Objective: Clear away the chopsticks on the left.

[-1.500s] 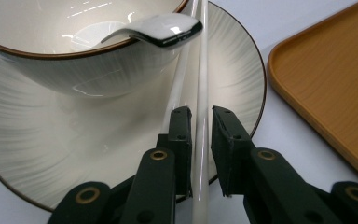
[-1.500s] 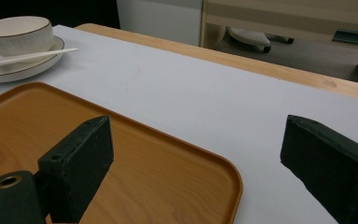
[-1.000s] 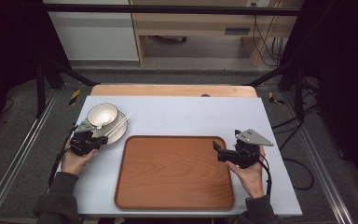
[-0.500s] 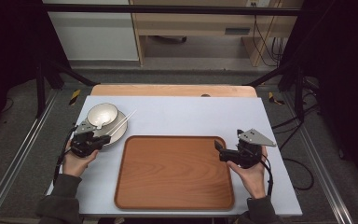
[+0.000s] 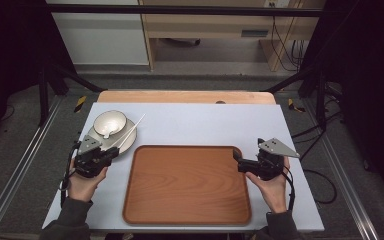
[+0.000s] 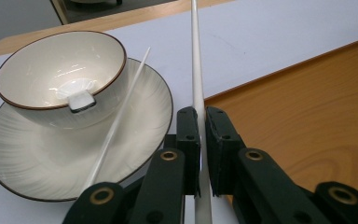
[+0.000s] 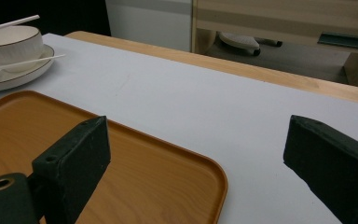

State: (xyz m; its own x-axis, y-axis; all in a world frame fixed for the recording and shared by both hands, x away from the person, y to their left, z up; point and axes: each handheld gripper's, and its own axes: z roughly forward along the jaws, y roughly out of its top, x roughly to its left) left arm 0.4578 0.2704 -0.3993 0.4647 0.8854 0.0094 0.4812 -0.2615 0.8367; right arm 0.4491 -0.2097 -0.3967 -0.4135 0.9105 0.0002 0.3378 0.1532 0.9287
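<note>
Carefully, we keep our left tongs (image 6: 199, 154) clamped square on the chopstick (image 6: 196, 70), right tongs (image 7: 214, 163) spread idle.

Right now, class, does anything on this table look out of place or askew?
One white chopstick lies slanted across the plate against the bowl; its partner is clamped in the left hand-held gripper. Nothing spilled or damaged.

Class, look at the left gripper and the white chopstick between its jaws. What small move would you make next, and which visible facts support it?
Probably lift the chopstick a little and carry it toward the wooden tray. The left gripper has its jaws shut on it, its far end points past the plate, and the tray beside it is bare. The second chopstick leans against the bowl.
</note>
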